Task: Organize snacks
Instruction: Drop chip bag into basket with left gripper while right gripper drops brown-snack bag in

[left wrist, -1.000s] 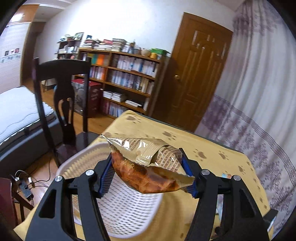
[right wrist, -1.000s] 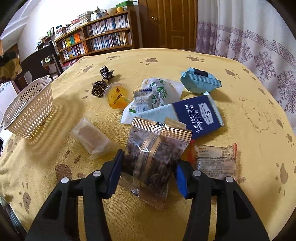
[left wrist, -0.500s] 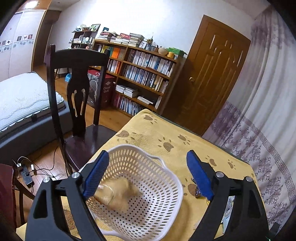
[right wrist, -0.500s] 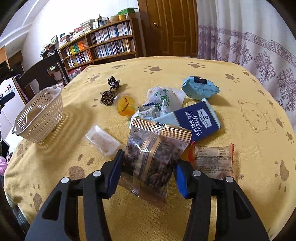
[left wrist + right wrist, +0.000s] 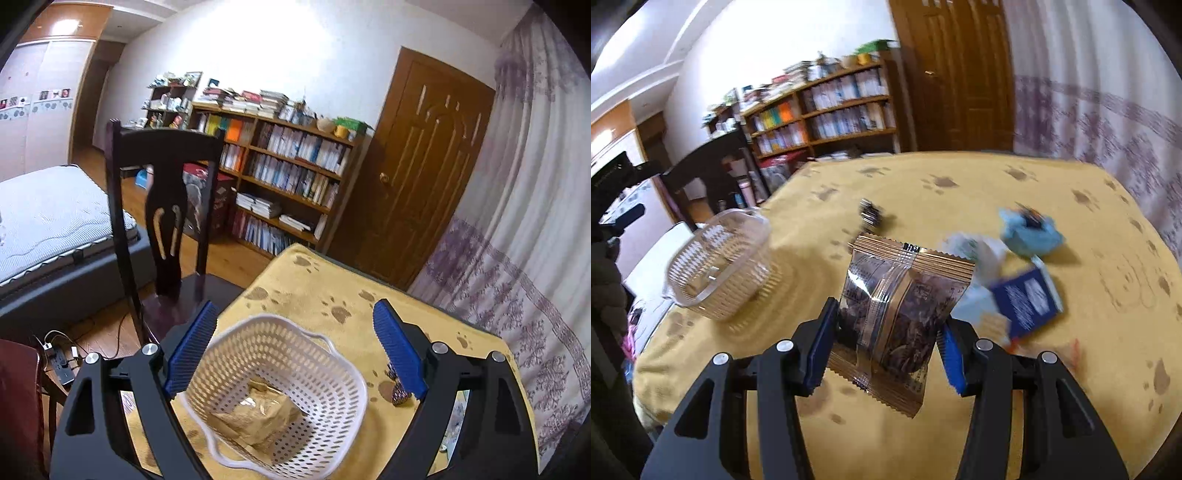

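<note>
A white perforated basket [image 5: 332, 373] stands near the left edge of the yellow paw-print table, and a gold snack bag [image 5: 255, 417] lies inside it. My left gripper [image 5: 295, 350] hangs open above the basket with nothing between its blue pads. In the right wrist view the same basket [image 5: 716, 273] sits to the left. My right gripper [image 5: 886, 336] is shut on a clear brown-and-gold snack packet [image 5: 897, 314], lifted off the cloth. Behind the packet lie a navy box [image 5: 1027, 299], a light blue packet [image 5: 1030, 232], a white-green bag [image 5: 975, 251] and a dark wrapped candy [image 5: 871, 214].
A dark wooden chair [image 5: 162, 206] stands just beyond the table edge by the basket, with a bed [image 5: 48, 218] to the left. A bookshelf [image 5: 280, 177], a brown door [image 5: 417, 170] and a patterned curtain [image 5: 524, 258] lie behind. Two wrapped candies [image 5: 400, 395] sit right of the basket.
The left gripper let the gold bag fall into the basket and stays open above it. The right gripper lifted the brown packet off the table and swung toward the basket.
</note>
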Action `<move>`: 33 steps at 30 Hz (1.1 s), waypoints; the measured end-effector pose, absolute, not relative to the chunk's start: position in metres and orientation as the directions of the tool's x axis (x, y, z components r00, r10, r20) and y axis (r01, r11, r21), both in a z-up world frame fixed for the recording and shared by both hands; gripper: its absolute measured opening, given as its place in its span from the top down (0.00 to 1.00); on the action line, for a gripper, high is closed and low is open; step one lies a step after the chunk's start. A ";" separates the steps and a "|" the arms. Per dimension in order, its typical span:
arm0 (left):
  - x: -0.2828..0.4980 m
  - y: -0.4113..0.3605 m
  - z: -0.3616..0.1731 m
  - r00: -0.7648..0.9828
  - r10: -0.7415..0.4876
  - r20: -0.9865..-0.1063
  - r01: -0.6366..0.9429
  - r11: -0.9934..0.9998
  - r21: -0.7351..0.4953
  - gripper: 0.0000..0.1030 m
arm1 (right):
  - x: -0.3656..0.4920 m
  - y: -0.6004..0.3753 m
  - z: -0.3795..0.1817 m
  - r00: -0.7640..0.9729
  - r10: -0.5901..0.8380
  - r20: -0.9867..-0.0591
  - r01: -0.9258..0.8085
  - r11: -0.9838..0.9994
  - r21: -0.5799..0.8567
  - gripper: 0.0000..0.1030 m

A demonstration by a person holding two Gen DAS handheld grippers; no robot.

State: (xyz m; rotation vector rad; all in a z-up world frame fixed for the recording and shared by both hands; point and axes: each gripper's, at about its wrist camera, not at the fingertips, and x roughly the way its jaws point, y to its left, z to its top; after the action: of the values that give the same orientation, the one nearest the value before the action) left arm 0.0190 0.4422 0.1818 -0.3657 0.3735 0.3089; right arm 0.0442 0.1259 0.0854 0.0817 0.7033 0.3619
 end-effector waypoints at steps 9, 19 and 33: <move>-0.008 0.467 0.198 0.883 0.319 -0.343 -0.429 0.847 -0.315 0.15 | 0.059 0.218 0.121 0.661 0.468 -0.586 -0.478 0.865 0.151 0.50; -0.024 0.486 0.209 0.896 0.322 -0.307 -0.425 0.823 -0.377 0.15 | 0.084 0.312 0.120 0.533 0.552 -0.641 -0.593 0.784 0.182 0.49; -0.021 0.483 0.209 0.902 0.303 -0.308 -0.409 0.830 -0.380 0.10 | 0.094 0.304 0.110 0.547 0.543 -0.637 -0.551 0.807 0.215 0.39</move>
State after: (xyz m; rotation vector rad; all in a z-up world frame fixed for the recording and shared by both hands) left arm -0.0206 0.4830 0.2088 -0.4546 0.2402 0.3817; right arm 0.0944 0.3042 0.1098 -0.0110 0.7508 0.6480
